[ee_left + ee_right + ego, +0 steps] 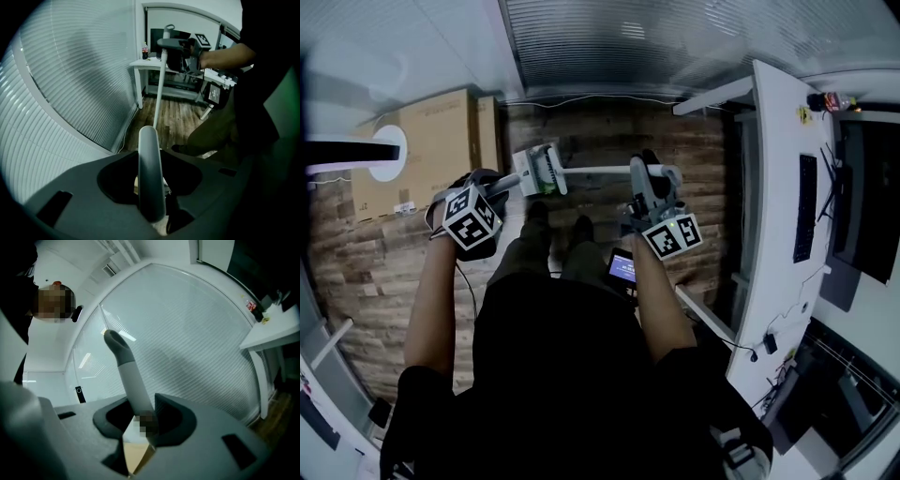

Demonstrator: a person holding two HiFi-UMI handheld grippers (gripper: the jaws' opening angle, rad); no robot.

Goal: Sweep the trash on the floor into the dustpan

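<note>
Dim indoor light, fisheye-warped dark edges

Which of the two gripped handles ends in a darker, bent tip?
The handle in the right gripper: its end is darker grey and bends aside. The left gripper's handle is evenly pale, with a rounded end.

**Black top, olive trousers, grey grippers**

Person: black short-sleeve top (567, 375), dark olive trousers (523, 255), dark shoes (538, 213). Left gripper (539, 172) & right gripper (643, 178): grey moulded shells, each w/ a cube (472, 221) of black-white square markers behind the jaws.
</note>
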